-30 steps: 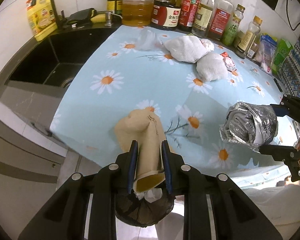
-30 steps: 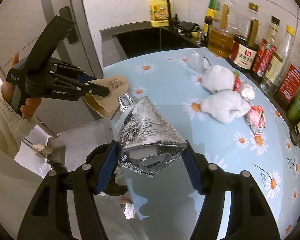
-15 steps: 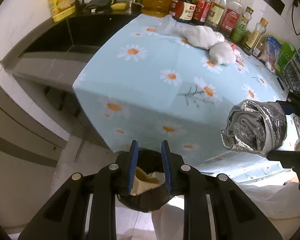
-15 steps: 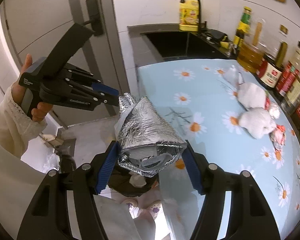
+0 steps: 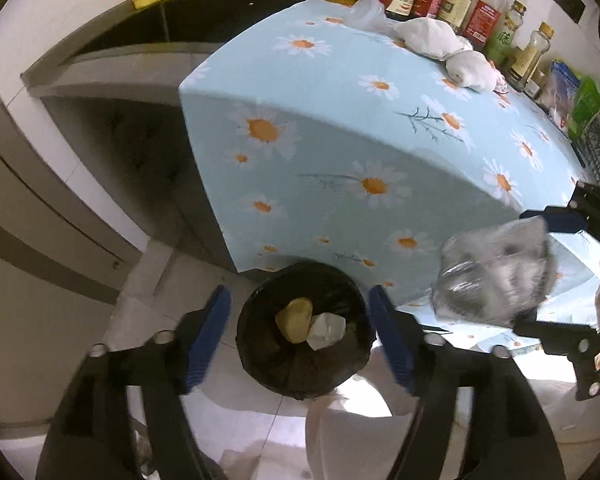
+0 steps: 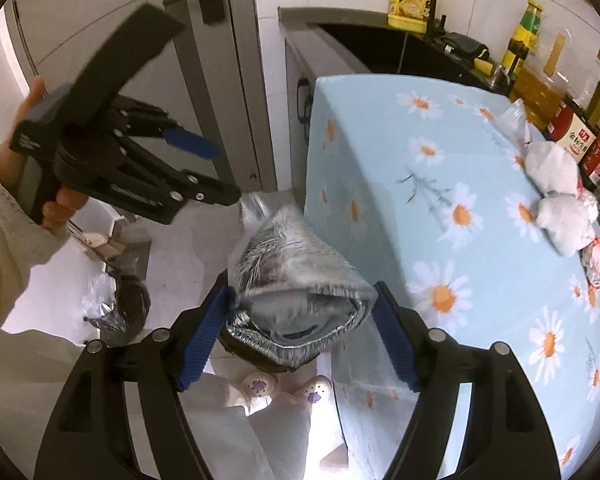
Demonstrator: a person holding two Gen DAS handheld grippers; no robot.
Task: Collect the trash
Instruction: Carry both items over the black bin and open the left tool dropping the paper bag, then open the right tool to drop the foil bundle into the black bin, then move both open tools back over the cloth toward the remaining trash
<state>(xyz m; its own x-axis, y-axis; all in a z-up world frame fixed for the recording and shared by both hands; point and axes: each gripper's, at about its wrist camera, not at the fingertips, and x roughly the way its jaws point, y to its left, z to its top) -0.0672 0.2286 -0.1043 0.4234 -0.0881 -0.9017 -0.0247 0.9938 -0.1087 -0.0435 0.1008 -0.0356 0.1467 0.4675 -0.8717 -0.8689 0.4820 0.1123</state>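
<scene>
My left gripper (image 5: 300,332) hangs over the black-lined bin (image 5: 304,328) on the floor, fingers just opened wide w/ nothing between them; the tan paper bag (image 5: 294,319) lies inside the bin beside a white wad (image 5: 327,331).

Right gripper (image 6: 300,330) has the foil pouch (image 6: 292,284) between its fingers, which have just been widening. Left pad looks to touch the pouch, right pad looks clear of it, so I judge it's slipping free, not gripped.

In the left wrist view the pouch sits at approx 3 o'clock from the bin, blurred.

Risk: if it's not over the bin mouth it lands on the floor or on my shoes, since it's light and bulky. The left gripper is right there too, so it could catch on that.

More trash, white bundles (image 5: 432,36) etc, waits at the surface (image 5: 380,128)'s far side, 1 o'clock.
</scene>
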